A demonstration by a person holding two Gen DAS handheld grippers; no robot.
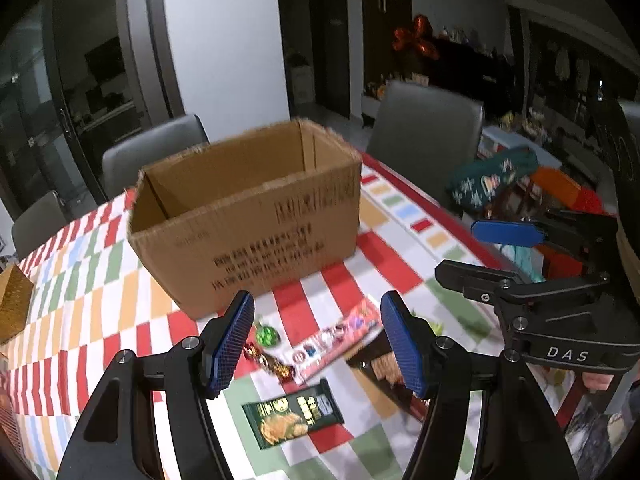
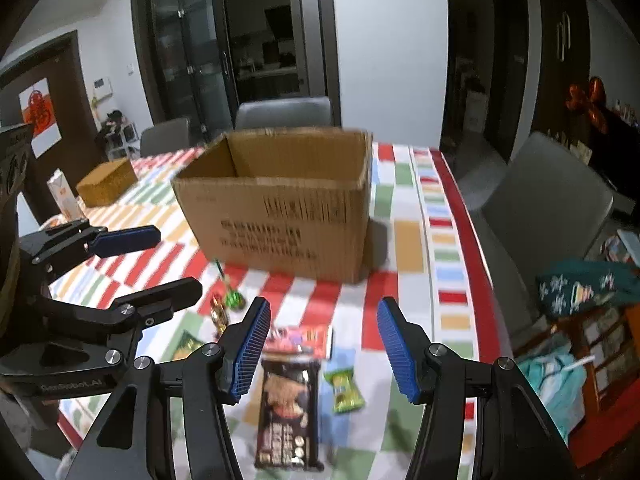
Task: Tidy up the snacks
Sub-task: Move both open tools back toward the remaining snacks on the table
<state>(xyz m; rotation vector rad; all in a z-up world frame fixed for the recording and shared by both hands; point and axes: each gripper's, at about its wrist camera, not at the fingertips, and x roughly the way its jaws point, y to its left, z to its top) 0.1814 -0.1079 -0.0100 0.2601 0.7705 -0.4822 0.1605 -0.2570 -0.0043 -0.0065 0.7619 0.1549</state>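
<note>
An open cardboard box (image 1: 248, 216) stands on the checkered tablecloth (image 1: 80, 280); it also shows in the right wrist view (image 2: 280, 208). My left gripper (image 1: 318, 344) is open above a pink snack pack (image 1: 336, 340), a green candy (image 1: 267, 336), a red-gold candy (image 1: 268, 362) and a dark green snack bar (image 1: 294, 420). My right gripper (image 2: 322, 348) is open above a dark brown snack pack (image 2: 289, 412), a small green candy (image 2: 344, 390) and the pink pack (image 2: 300, 338). The right gripper shows at the right of the left wrist view (image 1: 480, 252).
Grey chairs (image 1: 424, 136) stand around the table. A gold box (image 2: 106, 182) and a carton (image 2: 62, 196) sit at the far left. The table's red edge (image 2: 468, 232) runs along the right, with bags and shelves (image 2: 588, 284) beyond it.
</note>
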